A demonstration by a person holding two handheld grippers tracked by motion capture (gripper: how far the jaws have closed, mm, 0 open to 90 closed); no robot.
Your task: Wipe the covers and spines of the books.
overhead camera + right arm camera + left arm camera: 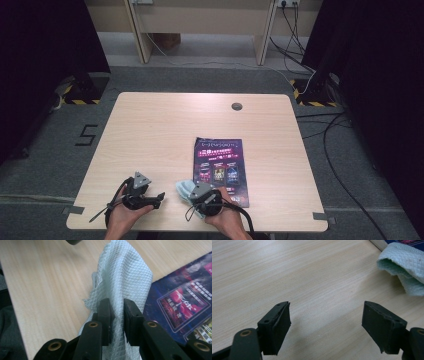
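Now right gripper (117,322) pinches cloth (125,277), long axis running away along fingers.

1. A pale blue-green cloth (125,277) with a fine diamond-quilted weave, crumpled and folded on itself.
2. It sits pinched between two black jaws near the table's front edge, its free end rising loosely.
3. It touches the near left corner of a dark purple printed leaflet (222,169) lying flat on the table.
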